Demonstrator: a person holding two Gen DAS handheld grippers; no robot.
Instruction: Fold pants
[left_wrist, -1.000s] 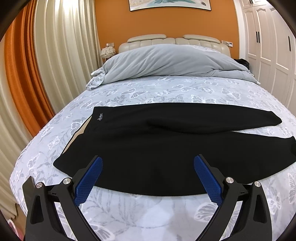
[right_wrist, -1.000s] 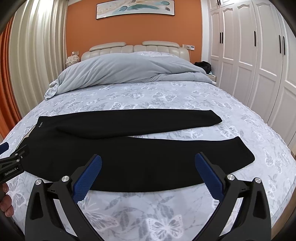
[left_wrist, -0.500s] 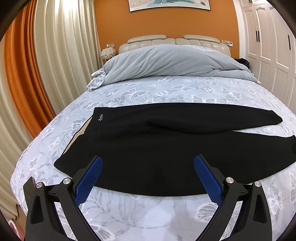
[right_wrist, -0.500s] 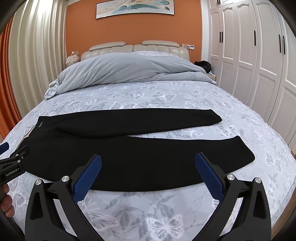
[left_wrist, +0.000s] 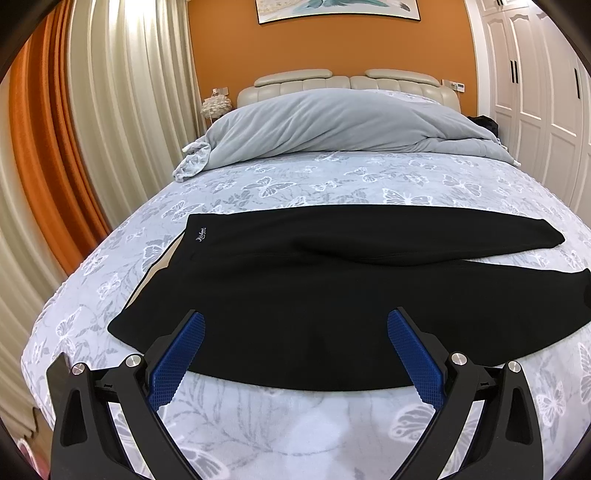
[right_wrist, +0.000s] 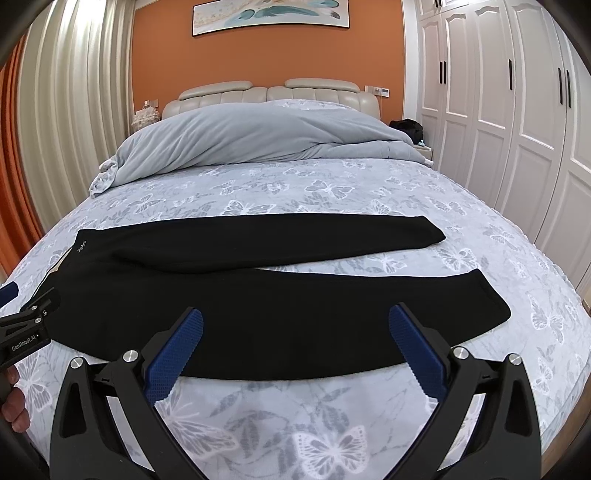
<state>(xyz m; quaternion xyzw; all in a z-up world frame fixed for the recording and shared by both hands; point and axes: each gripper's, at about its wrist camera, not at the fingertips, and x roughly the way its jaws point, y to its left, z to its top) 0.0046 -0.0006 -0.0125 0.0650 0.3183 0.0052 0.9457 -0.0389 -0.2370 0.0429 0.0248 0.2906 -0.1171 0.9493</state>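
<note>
Black pants (left_wrist: 295, 295) lie flat across the bed, waistband to the left, both legs stretched to the right and slightly apart; they also show in the right wrist view (right_wrist: 258, 295). My left gripper (left_wrist: 295, 332) is open and empty, hovering over the near edge of the pants close to the waist end. My right gripper (right_wrist: 295, 328) is open and empty over the near leg's lower edge. The left gripper's body shows at the left edge of the right wrist view (right_wrist: 26, 332), beside the waistband.
The bed has a butterfly-print sheet (right_wrist: 314, 424). A grey duvet (right_wrist: 240, 140) is bunched at the headboard. Curtains (left_wrist: 92, 147) hang on the left; white wardrobes (right_wrist: 517, 110) stand on the right.
Almost nothing: the left wrist view has shifted very slightly. The pants lie as before and both grippers stay open.
</note>
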